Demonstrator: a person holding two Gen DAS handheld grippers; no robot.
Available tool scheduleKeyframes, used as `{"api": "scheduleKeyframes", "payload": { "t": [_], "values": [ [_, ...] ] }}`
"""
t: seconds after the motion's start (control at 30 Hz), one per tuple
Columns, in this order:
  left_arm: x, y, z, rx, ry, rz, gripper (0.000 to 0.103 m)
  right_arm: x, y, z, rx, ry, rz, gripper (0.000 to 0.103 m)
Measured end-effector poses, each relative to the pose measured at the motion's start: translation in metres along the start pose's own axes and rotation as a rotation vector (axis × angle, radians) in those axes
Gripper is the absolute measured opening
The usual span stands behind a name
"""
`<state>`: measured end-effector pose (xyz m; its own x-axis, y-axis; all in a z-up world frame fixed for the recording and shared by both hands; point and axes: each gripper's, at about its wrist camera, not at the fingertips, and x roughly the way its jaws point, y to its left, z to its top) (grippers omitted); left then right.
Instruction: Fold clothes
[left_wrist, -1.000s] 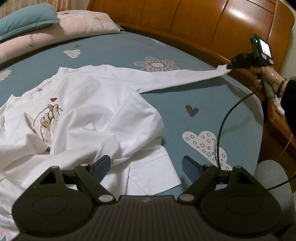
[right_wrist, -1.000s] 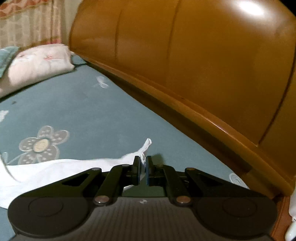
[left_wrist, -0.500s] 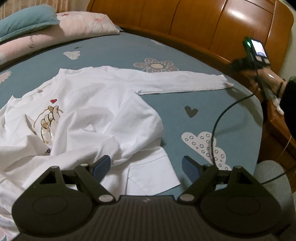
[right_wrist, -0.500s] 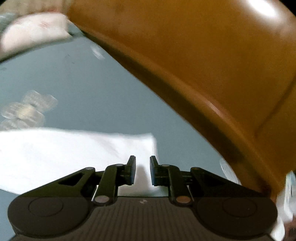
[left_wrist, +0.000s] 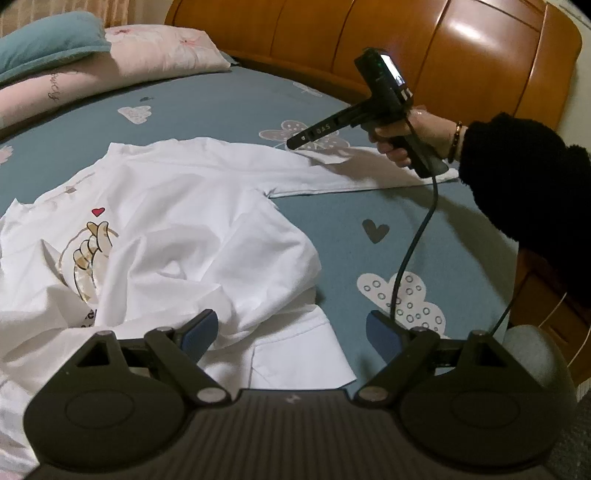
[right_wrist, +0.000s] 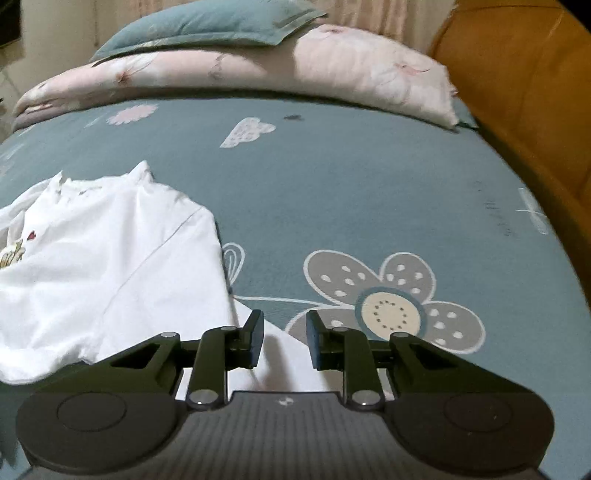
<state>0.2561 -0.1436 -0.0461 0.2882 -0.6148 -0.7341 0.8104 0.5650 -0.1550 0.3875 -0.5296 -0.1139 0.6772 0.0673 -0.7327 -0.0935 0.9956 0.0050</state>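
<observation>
A white long-sleeved shirt (left_wrist: 177, 221) with a hand-and-heart print lies crumpled on the teal bedsheet (left_wrist: 424, 229). One sleeve (left_wrist: 351, 173) stretches flat to the right. My left gripper (left_wrist: 291, 332) hovers open over the shirt's near hem, nothing between its fingers. My right gripper (left_wrist: 295, 142), held by a hand in a black sleeve, hangs above that sleeve near the shoulder. In the right wrist view the right gripper (right_wrist: 284, 332) has its jaws opening, with the white sleeve (right_wrist: 280, 354) lying below the gap, not pinched. The shirt body (right_wrist: 103, 266) is to its left.
Pink (left_wrist: 147, 55) and teal (left_wrist: 48, 40) pillows lie at the head of the bed. A wooden headboard (left_wrist: 461, 62) curves along the far right side. A black cable (left_wrist: 417, 240) hangs from the right gripper across the sheet. A wooden bedside cabinet (left_wrist: 546, 306) stands at right.
The right gripper let go of the sleeve cuff, which now lies flat on the bed. It swung left along the sleeve toward the shirt body and turned to face the pillows. The left gripper stayed put.
</observation>
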Motion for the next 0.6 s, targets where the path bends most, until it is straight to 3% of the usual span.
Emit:
{"api": "scheduleKeyframes", "payload": {
  "t": [0.13,0.33,0.37,0.4,0.47,0.6],
  "values": [
    [0.004,-0.001,0.001,0.017,0.006,0.005,0.088,0.003,-0.007,-0.001,-0.040,0.041,0.049,0.030],
    [0.006,-0.005,0.000,0.027,0.004,0.010,0.089,-0.001,0.016,-0.007,-0.144,0.062,0.039,0.044],
    [0.005,-0.004,0.000,0.025,0.001,0.009,0.089,0.000,0.016,-0.007,-0.141,0.068,0.046,0.040],
    [0.005,-0.004,-0.001,0.024,-0.001,0.008,0.089,-0.001,0.016,-0.007,-0.138,0.075,0.065,0.022],
    [0.005,-0.004,-0.002,0.027,-0.004,0.003,0.089,-0.002,0.018,-0.007,-0.149,0.083,0.093,0.005],
    [0.006,-0.003,-0.004,0.025,-0.005,0.003,0.089,-0.005,0.024,-0.008,-0.179,0.067,0.054,0.002]
  ]
}}
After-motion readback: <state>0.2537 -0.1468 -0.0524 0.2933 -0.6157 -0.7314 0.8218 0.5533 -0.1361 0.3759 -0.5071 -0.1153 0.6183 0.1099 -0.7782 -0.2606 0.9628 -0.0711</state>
